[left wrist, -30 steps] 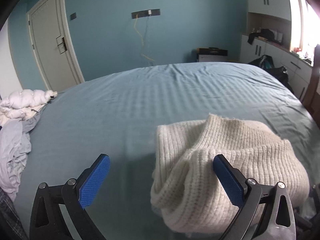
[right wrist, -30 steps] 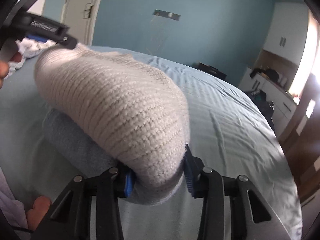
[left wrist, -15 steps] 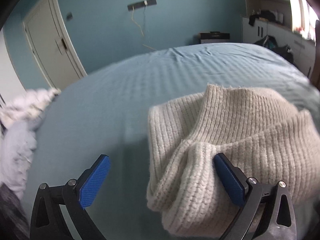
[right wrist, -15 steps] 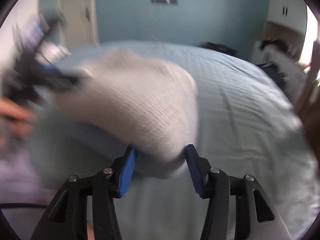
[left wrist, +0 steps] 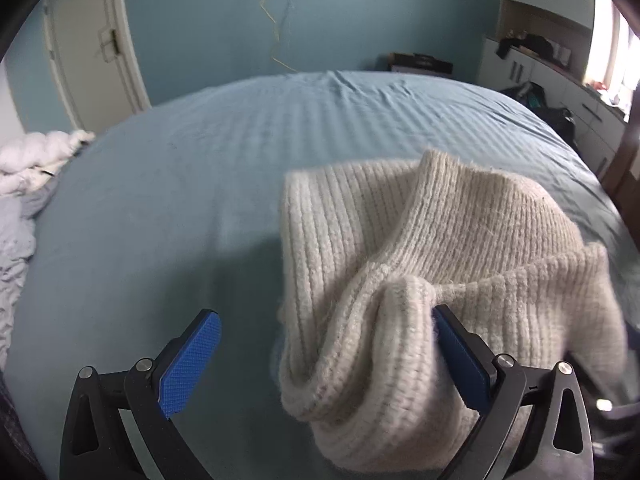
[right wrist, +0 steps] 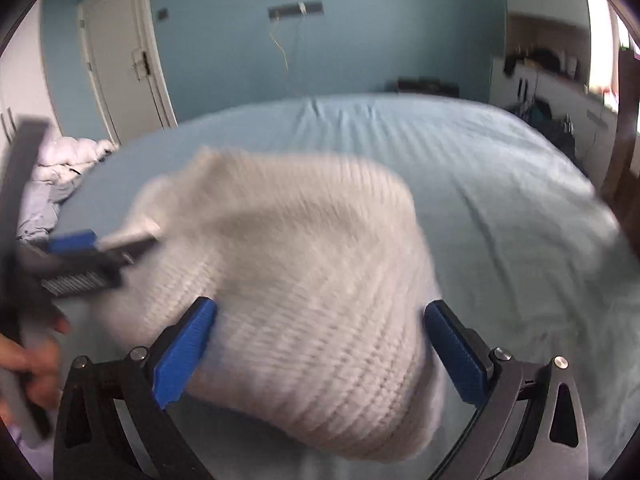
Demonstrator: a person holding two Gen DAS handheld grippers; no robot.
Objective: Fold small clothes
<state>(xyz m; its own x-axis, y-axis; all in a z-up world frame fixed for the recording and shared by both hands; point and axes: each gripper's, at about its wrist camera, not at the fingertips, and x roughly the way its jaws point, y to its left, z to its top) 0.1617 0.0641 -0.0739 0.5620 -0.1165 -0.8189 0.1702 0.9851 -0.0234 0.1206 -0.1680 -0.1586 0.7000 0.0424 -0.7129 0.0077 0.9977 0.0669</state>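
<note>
I hold my left gripper (left wrist: 326,360) low over the blue bed (left wrist: 240,160), its two blue pads spread wide. The cream knit sweater (left wrist: 440,280) lies bundled on the bed, toward the near edge. A rolled fold of the sweater sits inside my left gripper's gap and presses against the right-hand pad (left wrist: 460,364); the left-hand pad (left wrist: 188,364) stands clear of the sweater, over bare sheet. So this gripper is open around one fold, not clamped on it.

My right gripper (right wrist: 320,356) also points forward along the bed, level and low, with its pads far apart. The sweater (right wrist: 304,292) bulges between them; its knit touches the left pad (right wrist: 184,352), while I see a sliver of space before the right pad (right wrist: 456,356). This view is blurred with motion, so I cannot tell how much of the sweater rests on the sheet.

From the right wrist camera I see my left gripper (right wrist: 92,248) at the sweater's far left side, my left hand (right wrist: 32,364) wrapped round its handle below.

Left of the sweater, at the bed's edge, lies a heap of white and pale grey clothes (left wrist: 24,184). Beyond the bed stands a white door (left wrist: 92,48) in the blue wall.
</note>
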